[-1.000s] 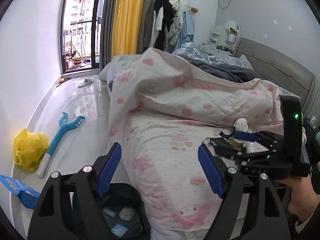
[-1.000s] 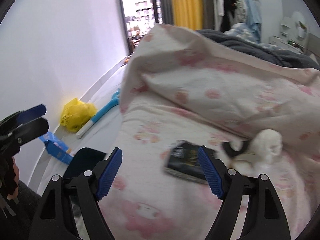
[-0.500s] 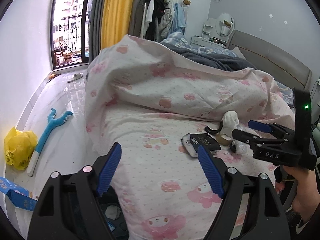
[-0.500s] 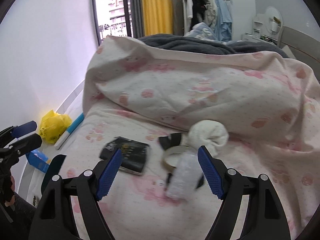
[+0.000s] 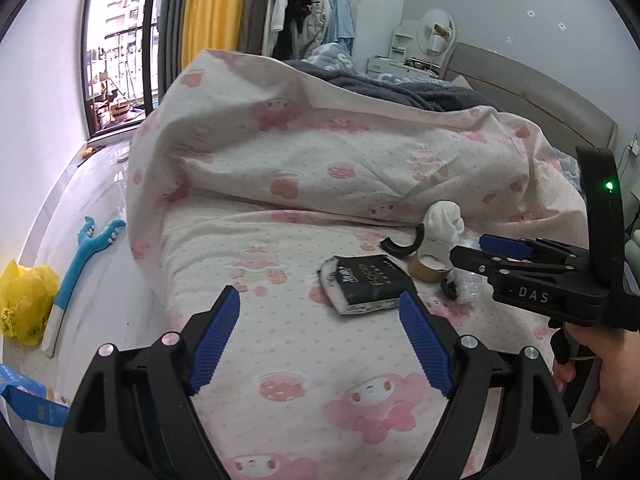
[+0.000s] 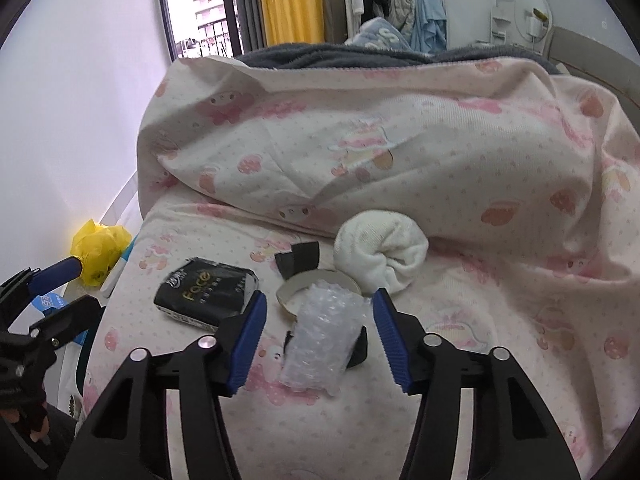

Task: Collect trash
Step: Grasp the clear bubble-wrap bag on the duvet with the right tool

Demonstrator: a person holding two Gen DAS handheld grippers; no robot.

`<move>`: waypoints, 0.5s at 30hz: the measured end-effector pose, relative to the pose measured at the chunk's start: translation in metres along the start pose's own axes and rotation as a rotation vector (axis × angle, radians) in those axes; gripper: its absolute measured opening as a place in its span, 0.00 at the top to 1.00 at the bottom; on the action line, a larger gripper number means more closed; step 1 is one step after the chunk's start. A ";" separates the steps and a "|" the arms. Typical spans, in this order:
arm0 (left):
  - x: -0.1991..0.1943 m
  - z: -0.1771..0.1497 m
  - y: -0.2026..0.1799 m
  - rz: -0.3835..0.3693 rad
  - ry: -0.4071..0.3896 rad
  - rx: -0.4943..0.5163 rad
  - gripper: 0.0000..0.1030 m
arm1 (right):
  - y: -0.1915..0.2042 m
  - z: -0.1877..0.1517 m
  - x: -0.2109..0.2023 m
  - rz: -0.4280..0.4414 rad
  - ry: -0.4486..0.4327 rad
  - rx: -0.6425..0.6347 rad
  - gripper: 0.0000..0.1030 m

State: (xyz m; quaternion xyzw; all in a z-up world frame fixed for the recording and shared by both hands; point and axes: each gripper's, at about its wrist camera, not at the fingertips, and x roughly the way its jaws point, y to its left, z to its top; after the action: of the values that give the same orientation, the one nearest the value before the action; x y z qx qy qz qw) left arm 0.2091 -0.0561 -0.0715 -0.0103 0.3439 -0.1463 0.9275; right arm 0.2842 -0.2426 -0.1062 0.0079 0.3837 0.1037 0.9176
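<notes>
Right wrist: pink-patterned bed [image 6: 460, 400], perhaps rumpled.

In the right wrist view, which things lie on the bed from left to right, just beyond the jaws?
Black tissue pack → black strip → bubble wrap piece → white rolled sock.

— How's the light from where I'm holding my tool?

— Soft daylight comes from the window [image 5: 116, 52] far ahead and to the left; the panes are blown out to white. The bed [image 5: 304, 344] under my tool is evenly lit, with faint shadows beneath the quilt [image 6: 400, 140] folds.

— Sharpness?

— Both views are crisp in the middle. The fisheye bends walls and floor [image 5: 92, 216] near the edges, and black corners frame each view.
</notes>
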 end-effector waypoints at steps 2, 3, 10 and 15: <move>0.004 0.000 -0.005 -0.004 -0.001 0.009 0.18 | -0.002 -0.001 0.002 0.009 0.010 0.005 0.50; 0.005 0.000 -0.007 -0.004 0.000 0.012 0.17 | -0.003 -0.001 0.002 0.016 0.013 0.006 0.51; 0.022 -0.002 -0.021 0.005 0.018 0.029 0.15 | -0.007 -0.007 0.009 0.034 0.042 0.003 0.65; 0.032 -0.004 -0.031 0.012 0.031 0.047 0.14 | -0.010 -0.007 0.002 0.048 0.024 -0.005 0.67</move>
State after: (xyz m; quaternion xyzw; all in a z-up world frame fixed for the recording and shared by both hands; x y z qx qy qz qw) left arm 0.2213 -0.0943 -0.0916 0.0160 0.3548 -0.1492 0.9228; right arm 0.2819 -0.2525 -0.1135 0.0135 0.3942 0.1265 0.9102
